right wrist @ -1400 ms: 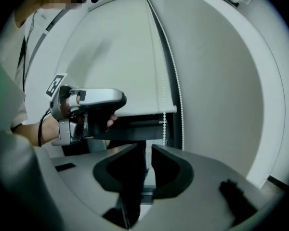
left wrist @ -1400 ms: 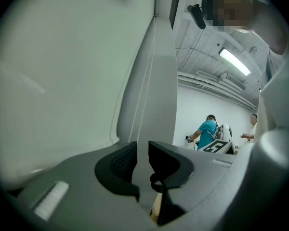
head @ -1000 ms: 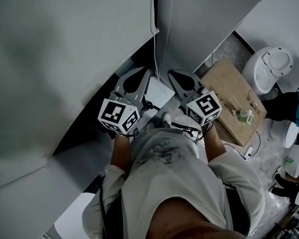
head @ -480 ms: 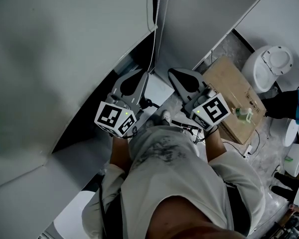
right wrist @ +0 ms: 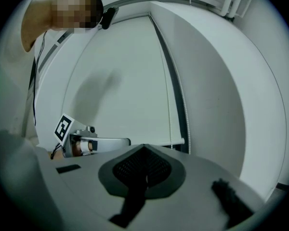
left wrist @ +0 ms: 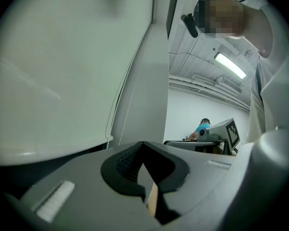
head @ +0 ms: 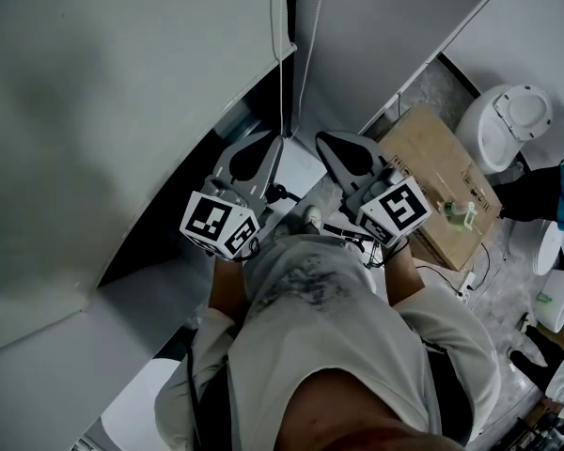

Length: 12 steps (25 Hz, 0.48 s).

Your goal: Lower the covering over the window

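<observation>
Little change: right tongs [head: 324, 141] edged slightly, left tongs [head: 273, 141] held.
Both tongs closed, nothing seen between them, beside cord [head: 282, 92]. Part-lowered blind [head: 150, 83]; dark gap [head: 193, 200] under hem left to cover.

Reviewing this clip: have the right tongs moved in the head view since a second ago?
Yes, slightly. The marker cube of the right tongs has shifted toward the cardboard box; the tips have hardly moved.

Right tool [right wrist: 144, 153], jaws pressed together, faces a white blind [right wrist: 120, 95]. The blind's bottom rail [right wrist: 176, 141] sits just beyond its tips, a bead cord [right wrist: 184, 105] hangs beside it, and the left tool [right wrist: 125, 141] reaches in from the left.
</observation>
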Each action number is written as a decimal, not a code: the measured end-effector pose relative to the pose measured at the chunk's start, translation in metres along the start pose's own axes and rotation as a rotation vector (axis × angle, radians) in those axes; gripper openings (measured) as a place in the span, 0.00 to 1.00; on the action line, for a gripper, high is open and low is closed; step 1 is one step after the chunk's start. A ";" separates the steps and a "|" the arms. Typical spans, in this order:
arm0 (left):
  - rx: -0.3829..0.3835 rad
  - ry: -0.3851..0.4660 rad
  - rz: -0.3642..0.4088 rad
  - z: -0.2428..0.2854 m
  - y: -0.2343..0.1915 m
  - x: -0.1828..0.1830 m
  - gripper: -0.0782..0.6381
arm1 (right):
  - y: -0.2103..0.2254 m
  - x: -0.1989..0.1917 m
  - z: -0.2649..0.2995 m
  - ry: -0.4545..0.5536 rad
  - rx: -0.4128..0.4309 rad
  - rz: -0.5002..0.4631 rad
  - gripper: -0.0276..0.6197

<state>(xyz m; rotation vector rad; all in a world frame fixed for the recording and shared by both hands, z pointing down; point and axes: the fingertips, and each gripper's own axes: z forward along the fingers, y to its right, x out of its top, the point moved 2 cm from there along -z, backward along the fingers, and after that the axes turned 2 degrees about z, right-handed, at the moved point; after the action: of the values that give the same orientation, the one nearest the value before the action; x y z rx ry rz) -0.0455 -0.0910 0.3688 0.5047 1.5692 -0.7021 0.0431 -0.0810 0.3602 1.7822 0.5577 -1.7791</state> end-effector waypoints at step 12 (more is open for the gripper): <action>-0.006 0.014 0.000 0.002 0.004 0.005 0.12 | 0.005 0.000 -0.003 -0.008 -0.007 -0.005 0.07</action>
<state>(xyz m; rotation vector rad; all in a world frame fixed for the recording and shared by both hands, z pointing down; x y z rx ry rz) -0.0417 -0.0902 0.3631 0.5059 1.5840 -0.6951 0.0483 -0.0830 0.3600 1.7696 0.5651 -1.7846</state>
